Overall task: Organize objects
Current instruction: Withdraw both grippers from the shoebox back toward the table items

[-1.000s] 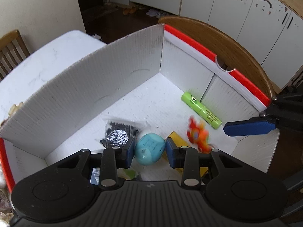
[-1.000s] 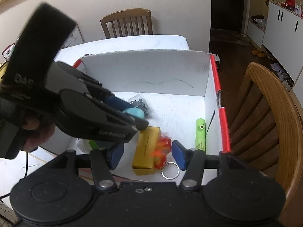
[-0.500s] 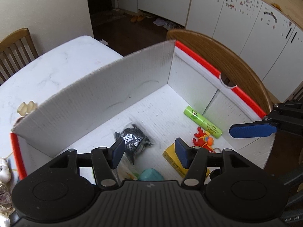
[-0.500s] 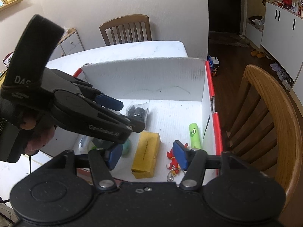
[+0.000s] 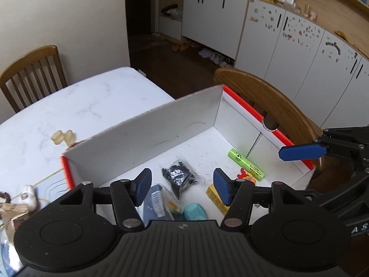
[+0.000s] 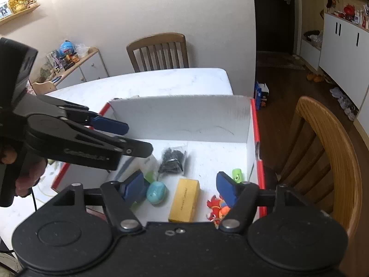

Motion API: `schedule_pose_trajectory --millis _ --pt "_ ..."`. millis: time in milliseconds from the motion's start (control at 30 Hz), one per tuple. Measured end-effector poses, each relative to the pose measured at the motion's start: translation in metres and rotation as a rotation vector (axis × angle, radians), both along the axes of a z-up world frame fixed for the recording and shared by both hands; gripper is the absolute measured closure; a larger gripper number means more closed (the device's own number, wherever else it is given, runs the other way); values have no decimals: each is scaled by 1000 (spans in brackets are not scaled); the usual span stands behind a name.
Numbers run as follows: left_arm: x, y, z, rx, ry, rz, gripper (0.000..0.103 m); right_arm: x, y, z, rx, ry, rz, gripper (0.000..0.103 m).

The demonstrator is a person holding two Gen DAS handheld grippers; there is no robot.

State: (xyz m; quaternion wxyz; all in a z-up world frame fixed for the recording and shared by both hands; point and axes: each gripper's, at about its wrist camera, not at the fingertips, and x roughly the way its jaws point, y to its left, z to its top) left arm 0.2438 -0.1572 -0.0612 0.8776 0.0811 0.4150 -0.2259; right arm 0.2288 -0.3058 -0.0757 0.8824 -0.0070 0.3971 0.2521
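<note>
Two empty grippers | risk: your left hand-held gripper (image 5: 182,185) and right hand-held gripper (image 6: 178,188) hang close over the white box (image 5: 143,133); they could clash reaching in | pose: both tilt downward, jaws opening, nothing between | teal egg (image 6: 156,192), yellow box (image 6: 184,199) lie inside.

A white marble-patterned counter (image 5: 92,101) carries a white corrugated cardboard box with red-edged rims (image 5: 143,136) at its near end. Just beyond the box's far wall lies a small pale yellow translucent object (image 5: 62,136). A little white figurine (image 5: 28,195) sits near the box's left corner.
</note>
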Motion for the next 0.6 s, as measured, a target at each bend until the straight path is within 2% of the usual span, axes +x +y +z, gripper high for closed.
schedule_pose_trajectory --millis 267,367,467,600 --pt "-22 22 20 -18 -58 39 40 -9 16 14 17 -27 24 24" --pt "-29 33 26 -29 -71 51 33 -13 23 18 19 -37 29 22" --pt "-35 46 31 -48 -83 62 32 -17 31 23 24 -43 31 19" --pt "-42 67 36 -70 -94 92 25 -21 44 28 29 -48 26 17"
